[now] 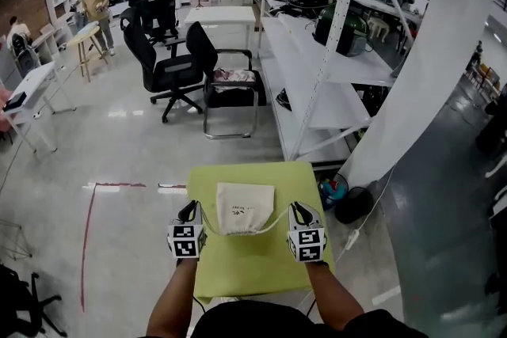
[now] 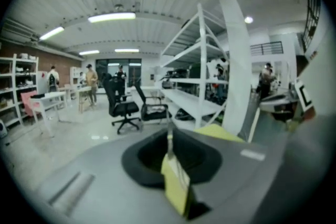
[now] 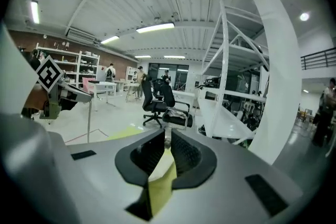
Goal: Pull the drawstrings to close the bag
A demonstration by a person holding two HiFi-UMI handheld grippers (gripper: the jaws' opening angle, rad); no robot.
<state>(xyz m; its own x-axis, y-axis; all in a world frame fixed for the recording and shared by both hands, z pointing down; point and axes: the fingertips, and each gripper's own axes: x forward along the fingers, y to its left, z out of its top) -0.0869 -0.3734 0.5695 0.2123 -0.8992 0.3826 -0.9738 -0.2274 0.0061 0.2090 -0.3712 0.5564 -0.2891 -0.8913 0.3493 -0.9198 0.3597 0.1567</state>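
Yellow-green table (image 1: 255,271) lies bare toward its near edge, with open floor (image 1: 119,162) to the left. The bag (image 1: 245,207) sits between the left gripper (image 1: 188,211) and the right gripper (image 1: 300,211), both clamped on its drawstrings (image 1: 279,221).

Bright, even light pouring down from the ceiling strip lights (image 2: 112,17), with pale glare patches on the glossy floor (image 1: 127,113). Both gripper views bulge fisheye-style, black at the corners; the left gripper view runs soft, near foreground smeared.
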